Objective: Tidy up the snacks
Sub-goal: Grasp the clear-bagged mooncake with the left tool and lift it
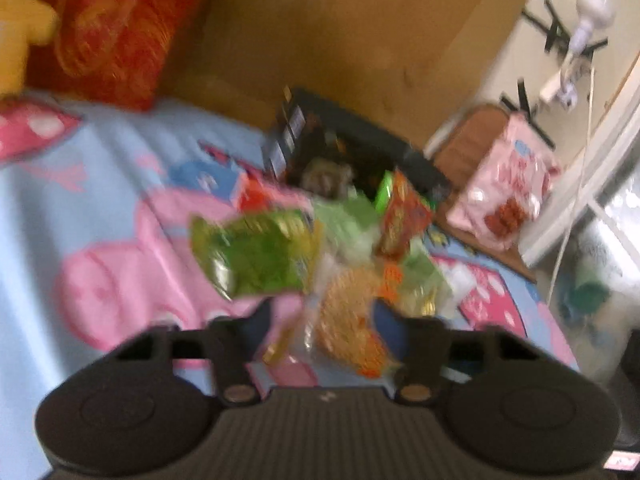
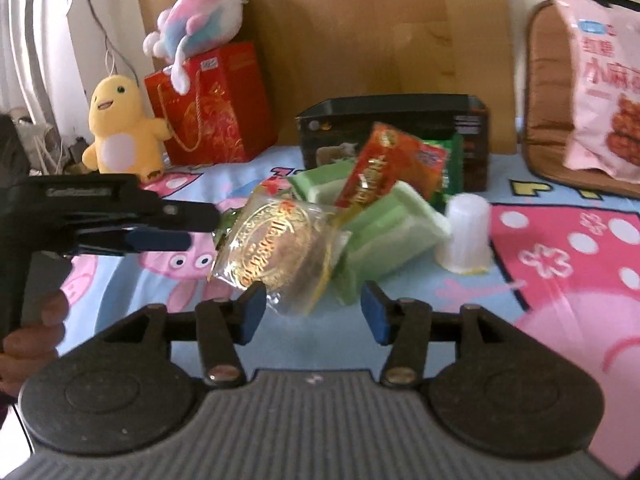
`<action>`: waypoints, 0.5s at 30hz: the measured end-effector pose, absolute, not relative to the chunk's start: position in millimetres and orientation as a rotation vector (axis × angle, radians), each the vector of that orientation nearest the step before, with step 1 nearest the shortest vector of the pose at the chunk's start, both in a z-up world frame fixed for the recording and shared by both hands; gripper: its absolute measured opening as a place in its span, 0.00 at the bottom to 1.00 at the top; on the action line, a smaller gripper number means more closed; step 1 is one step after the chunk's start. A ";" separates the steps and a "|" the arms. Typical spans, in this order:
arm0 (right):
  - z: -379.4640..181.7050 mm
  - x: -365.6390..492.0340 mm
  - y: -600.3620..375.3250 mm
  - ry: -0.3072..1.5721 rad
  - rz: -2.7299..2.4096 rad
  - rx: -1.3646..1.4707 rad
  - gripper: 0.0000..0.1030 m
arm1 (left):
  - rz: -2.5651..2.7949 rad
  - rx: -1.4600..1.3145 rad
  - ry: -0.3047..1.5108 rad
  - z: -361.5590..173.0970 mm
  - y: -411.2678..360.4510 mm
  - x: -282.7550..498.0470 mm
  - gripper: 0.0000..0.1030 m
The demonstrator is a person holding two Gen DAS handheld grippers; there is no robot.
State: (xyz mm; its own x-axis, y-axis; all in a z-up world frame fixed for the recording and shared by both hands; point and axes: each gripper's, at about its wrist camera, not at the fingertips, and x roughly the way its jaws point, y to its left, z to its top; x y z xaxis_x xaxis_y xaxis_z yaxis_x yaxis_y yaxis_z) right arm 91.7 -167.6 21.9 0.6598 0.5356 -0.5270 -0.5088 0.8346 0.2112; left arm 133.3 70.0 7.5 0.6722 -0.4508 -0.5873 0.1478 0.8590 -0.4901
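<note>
The view is blurred. The left gripper (image 1: 320, 316) fills the bottom, jaws apart, over a clear pastry packet (image 1: 348, 336). Mid-frame lies a green bag (image 1: 256, 256); above it a black box (image 1: 352, 148) on the blue blanket (image 1: 60, 240). A red bag (image 1: 120, 24) stands upper left.

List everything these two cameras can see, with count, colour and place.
Round pastry packet: 1, clear with gold print, nearest the right gripper.
Red snack packet: 1, red-orange, leaning against the black box.
Green packets: several, pale green, mid-pile.
Bright green packet: 1, left of the pile.
Plastic cup: 1, translucent white, upside down beside the pile.
Black box: 1, behind the pile.
Pink snack bag: 1, far right.
Red gift bag: 1, back left.
Plush toys: yellow, pastel.
Cartoon blanket: blue-pink.
Left gripper: open.
Right gripper: open.
</note>
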 end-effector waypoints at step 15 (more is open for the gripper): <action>23.1 44.8 -207.0 0.664 0.662 0.081 0.54 | -0.398 -0.440 0.798 10.8 58.9 76.0 0.52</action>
State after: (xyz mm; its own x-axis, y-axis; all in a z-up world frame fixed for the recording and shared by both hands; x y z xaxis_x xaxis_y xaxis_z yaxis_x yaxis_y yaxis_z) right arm 44.8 -207.0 23.1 0.5918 0.5937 -0.5453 -0.5438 0.7934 0.2736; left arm 76.0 58.9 10.8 0.6339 -0.4974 -0.5922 0.1743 0.8379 -0.5172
